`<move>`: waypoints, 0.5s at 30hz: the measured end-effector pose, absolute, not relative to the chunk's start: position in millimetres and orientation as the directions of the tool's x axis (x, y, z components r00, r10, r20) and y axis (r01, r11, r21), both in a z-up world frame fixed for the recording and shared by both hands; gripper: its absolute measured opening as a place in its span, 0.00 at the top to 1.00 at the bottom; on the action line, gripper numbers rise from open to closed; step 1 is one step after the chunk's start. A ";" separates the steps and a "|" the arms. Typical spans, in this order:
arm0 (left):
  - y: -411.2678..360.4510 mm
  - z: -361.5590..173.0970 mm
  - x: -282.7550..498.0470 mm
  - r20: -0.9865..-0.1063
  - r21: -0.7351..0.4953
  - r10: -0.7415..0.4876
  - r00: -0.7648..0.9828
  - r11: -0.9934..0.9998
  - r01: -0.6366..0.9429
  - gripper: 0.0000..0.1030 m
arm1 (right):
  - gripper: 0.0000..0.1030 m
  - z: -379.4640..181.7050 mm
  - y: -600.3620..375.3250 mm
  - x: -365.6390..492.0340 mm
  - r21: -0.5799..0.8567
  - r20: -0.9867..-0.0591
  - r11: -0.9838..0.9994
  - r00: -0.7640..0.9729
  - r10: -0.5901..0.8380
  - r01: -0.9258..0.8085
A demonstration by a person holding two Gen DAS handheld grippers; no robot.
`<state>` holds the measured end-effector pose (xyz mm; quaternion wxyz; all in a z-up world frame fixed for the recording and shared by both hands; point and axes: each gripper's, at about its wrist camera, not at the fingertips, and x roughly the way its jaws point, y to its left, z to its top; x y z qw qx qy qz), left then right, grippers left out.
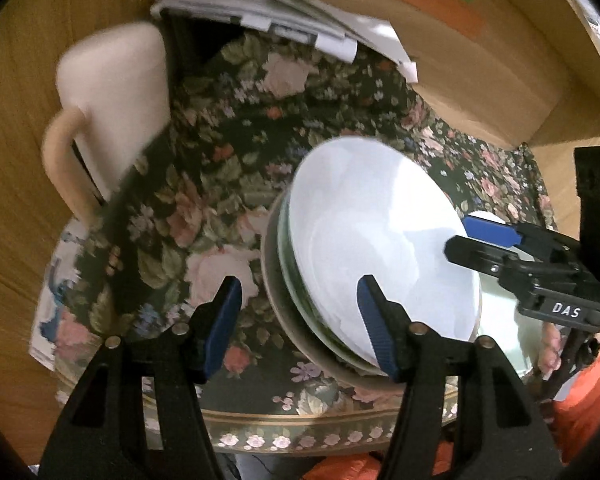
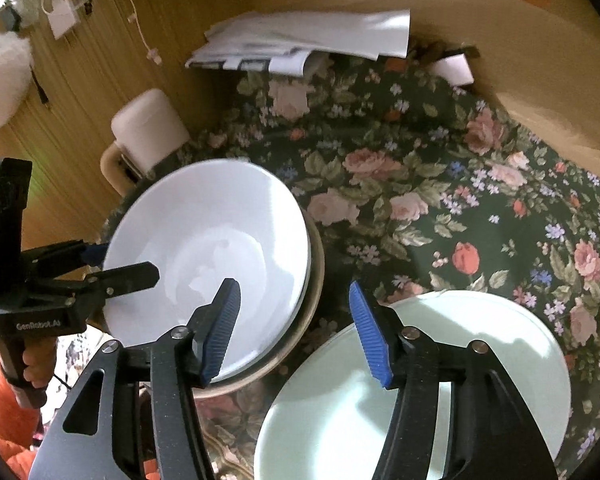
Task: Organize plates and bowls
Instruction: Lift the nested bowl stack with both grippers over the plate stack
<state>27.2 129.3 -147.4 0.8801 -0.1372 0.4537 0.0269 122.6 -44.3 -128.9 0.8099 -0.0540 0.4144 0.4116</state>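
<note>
Nearby, white bowl nested in a beige bowl; both grippers' jaws spread, empty.

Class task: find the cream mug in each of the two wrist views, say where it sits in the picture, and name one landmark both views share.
Left wrist view: the cream mug is upper left, large and blurred, at the floral cloth's edge.
Right wrist view: the cream mug is left of centre, small, behind the white bowl.
Shared landmark: the stack of white papers at the cloth's far edge.

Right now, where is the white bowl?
The white bowl sits on top of a nested stack of bowls on the floral tablecloth, left of the pale green plate in the right wrist view, with the cream mug behind it.
</note>
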 end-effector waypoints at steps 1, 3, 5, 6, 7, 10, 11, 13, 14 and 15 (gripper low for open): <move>128.9 -149.6 28.4 -0.807 -0.228 -0.093 0.583 0.960 -0.162 0.42 | 0.48 -130.2 -43.7 122.3 0.256 -0.716 0.656 0.316 0.622 -0.710; 129.0 -152.2 30.2 -0.808 -0.241 -0.112 0.579 0.959 -0.152 0.42 | 0.48 -132.5 -41.5 122.5 0.256 -0.719 0.658 0.315 0.619 -0.708; 128.9 -153.8 32.0 -0.807 -0.254 -0.131 0.576 0.958 -0.137 0.43 | 0.48 -136.3 -39.1 124.9 0.274 -0.725 0.657 0.298 0.621 -0.703; 128.6 -154.9 33.1 -0.807 -0.259 -0.140 0.574 0.957 -0.130 0.45 | 0.48 -138.4 -37.9 126.2 0.282 -0.729 0.657 0.289 0.620 -0.700; 127.8 -156.0 35.0 -0.808 -0.265 -0.151 0.570 0.956 -0.123 0.46 | 0.48 -139.9 -37.1 127.0 0.289 -0.729 0.655 0.284 0.623 -0.698; 127.2 -160.7 40.3 -0.814 -0.277 -0.166 0.557 0.954 -0.120 0.50 | 0.49 -141.6 -33.0 128.6 0.301 -0.736 0.652 0.265 0.623 -0.696; 127.9 -162.2 41.9 -0.814 -0.281 -0.170 0.555 0.952 -0.120 0.51 | 0.50 -142.6 -31.2 129.2 0.305 -0.738 0.649 0.258 0.624 -0.697; 130.0 -163.9 42.6 -0.813 -0.288 -0.176 0.556 0.950 -0.121 0.53 | 0.57 -146.3 -25.9 128.4 0.306 -0.751 0.641 0.236 0.617 -0.704; 130.7 -164.1 42.4 -0.811 -0.292 -0.179 0.558 0.949 -0.121 0.54 | 0.57 -147.9 -23.9 128.5 0.303 -0.756 0.644 0.234 0.611 -0.703; 131.1 -164.2 42.3 -0.809 -0.294 -0.180 0.560 0.948 -0.120 0.54 | 0.58 -149.3 -21.2 127.3 0.290 -0.761 0.649 0.242 0.602 -0.703</move>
